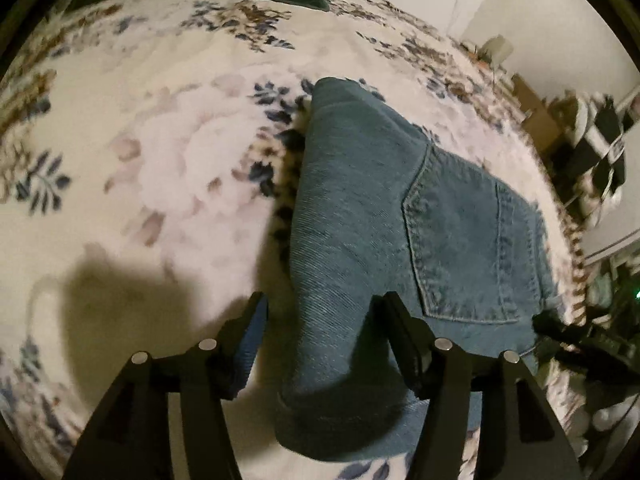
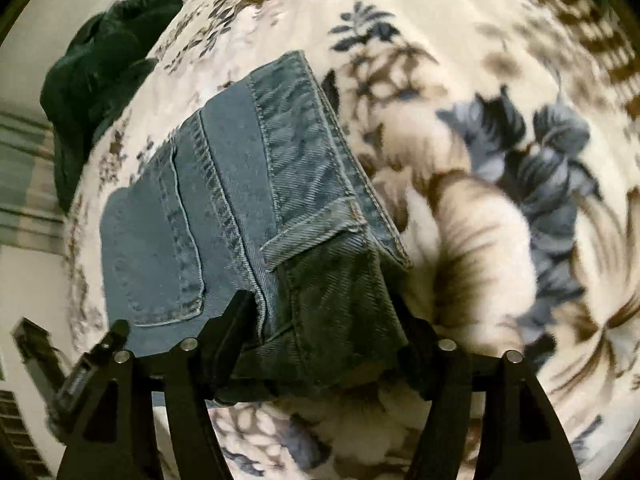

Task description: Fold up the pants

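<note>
The blue denim pants lie folded into a compact bundle on a floral blanket, back pocket facing up. The left gripper has its jaws spread, with a fold of denim between them but not pinched. The right gripper likewise stands with jaws spread astride the waistband end, near a dark green garment.

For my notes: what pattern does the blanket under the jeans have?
The blanket is cream with blue and brown flowers; the right wrist view shows it best.
</note>
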Demonstrator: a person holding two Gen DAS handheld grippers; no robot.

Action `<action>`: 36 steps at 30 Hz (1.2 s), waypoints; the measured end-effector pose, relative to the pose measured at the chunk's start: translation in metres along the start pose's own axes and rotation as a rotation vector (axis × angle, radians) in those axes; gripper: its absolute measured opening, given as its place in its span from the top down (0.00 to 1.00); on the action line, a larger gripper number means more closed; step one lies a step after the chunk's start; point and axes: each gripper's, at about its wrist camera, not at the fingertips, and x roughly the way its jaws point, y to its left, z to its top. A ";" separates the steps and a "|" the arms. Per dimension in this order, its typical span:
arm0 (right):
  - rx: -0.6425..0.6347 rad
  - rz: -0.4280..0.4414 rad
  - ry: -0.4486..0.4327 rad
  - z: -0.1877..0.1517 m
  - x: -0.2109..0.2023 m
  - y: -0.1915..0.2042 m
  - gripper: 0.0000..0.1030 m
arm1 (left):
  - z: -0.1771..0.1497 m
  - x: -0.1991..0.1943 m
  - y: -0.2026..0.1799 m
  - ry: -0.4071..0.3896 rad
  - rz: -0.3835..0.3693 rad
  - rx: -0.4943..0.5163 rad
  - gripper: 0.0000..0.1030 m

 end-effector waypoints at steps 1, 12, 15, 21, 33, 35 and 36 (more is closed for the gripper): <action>-0.011 -0.016 -0.002 -0.001 -0.003 0.006 0.30 | 0.001 -0.002 -0.005 0.009 0.032 0.013 0.42; -0.263 -0.329 -0.141 -0.048 -0.073 0.069 0.01 | -0.001 -0.047 -0.065 -0.013 0.188 0.163 0.09; -0.292 -0.324 -0.182 -0.065 -0.112 0.076 0.01 | -0.006 -0.072 -0.084 -0.041 0.184 0.178 0.09; -0.351 -0.317 -0.271 -0.095 -0.198 0.093 0.01 | -0.024 -0.153 -0.126 -0.126 0.215 0.184 0.09; -0.407 -0.255 -0.443 -0.179 -0.409 0.104 0.01 | -0.079 -0.342 -0.188 -0.295 0.226 0.162 0.09; -0.414 -0.230 -0.460 -0.198 -0.446 0.104 0.01 | -0.089 -0.370 -0.197 -0.317 0.231 0.163 0.09; -0.417 -0.221 -0.474 -0.209 -0.466 0.104 0.01 | -0.096 -0.390 -0.204 -0.331 0.230 0.163 0.09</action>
